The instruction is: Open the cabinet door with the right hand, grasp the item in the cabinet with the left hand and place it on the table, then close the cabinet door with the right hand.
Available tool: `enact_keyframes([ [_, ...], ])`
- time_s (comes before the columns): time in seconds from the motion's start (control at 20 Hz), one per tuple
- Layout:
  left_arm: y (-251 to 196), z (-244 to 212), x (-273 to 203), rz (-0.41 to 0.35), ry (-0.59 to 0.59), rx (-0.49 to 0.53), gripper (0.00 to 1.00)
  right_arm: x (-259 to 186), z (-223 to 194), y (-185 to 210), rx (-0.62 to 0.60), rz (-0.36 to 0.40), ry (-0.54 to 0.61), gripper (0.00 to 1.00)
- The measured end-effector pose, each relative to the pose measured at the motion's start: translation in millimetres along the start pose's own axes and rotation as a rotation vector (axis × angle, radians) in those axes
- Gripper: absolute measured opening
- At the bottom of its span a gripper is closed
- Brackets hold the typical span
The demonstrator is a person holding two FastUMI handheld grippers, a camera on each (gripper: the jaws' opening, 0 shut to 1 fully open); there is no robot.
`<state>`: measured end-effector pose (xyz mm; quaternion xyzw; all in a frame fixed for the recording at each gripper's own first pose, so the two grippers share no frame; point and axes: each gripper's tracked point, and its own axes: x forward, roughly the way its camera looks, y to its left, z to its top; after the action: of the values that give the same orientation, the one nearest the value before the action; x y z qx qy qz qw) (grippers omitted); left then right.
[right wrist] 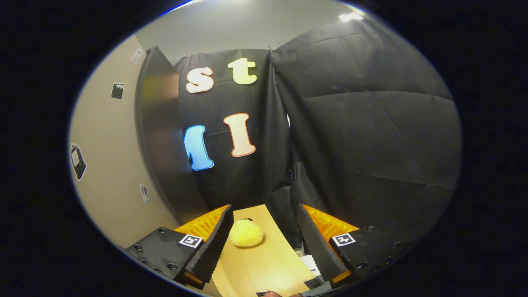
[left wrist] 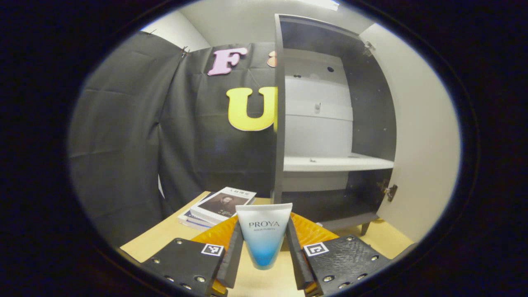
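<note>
Two steps look done, judging from the layout: the cabinet (left wrist: 330, 123) ahead of the left gripper (left wrist: 264, 247) stands with its door (left wrist: 420, 136) swung wide, its shelves bare, and the item, a tube (left wrist: 264, 235), sits between the left jaws, which press on it from both sides, crimped end up and coloured end down. Below the jaws lies the desk (left wrist: 165, 239); whether the tube already touches it I cannot tell. Ahead and to the left of those jaws a stack of books (left wrist: 218, 206) rests on the desk, near the cabinet's foot. So the step in hand seems to be placing the tube. What follows calls for lowering it to the bare desk under the jaws, short of the books, then spreading the jaws and backing off without tipping it. The right gripper (right wrist: 264, 243) has its jaws wide apart with nothing between them; a yellow plush thing (right wrist: 246, 233) lies on the desk just ahead, near the left jaw. The dark door panel rises to the left, where the closing push must later land.
</note>
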<state>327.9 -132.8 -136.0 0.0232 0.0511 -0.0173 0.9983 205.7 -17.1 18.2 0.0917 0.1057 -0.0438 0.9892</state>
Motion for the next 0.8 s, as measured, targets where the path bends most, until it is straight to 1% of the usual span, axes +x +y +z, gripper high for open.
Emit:
enact_keyframes([
  [0.15, 8, -23, -3, -0.01, 0.028, 0.053, 0.55, -6, -10, -7, 0.046, -0.014, 0.039, 0.98],
  [0.25, 6, -34, -6, -0.023, 0.031, 0.052, 0.55, -10, -13, -9, 0.061, -0.019, 0.048, 0.98],
  [0.35, 5, -47, -7, -0.027, 0.046, 0.053, 0.55, -14, -15, -13, 0.05, -0.035, 0.046, 0.98],
  [0.5, 5, -61, -12, -0.022, 0.06, 0.034, 0.55, -21, -18, -6, 0.033, 0.006, 0.037, 0.98],
  [0.65, 1, -72, -9, -0.017, 0.074, -0.019, 0.55, -23, -23, -14, 0.047, -0.012, 0.044, 0.98],
  [0.8, 1, -77, -13, -0.004, 0.079, -0.029, 0.56, -22, -29, -23, 0.053, -0.044, 0.05, 0.98],
])
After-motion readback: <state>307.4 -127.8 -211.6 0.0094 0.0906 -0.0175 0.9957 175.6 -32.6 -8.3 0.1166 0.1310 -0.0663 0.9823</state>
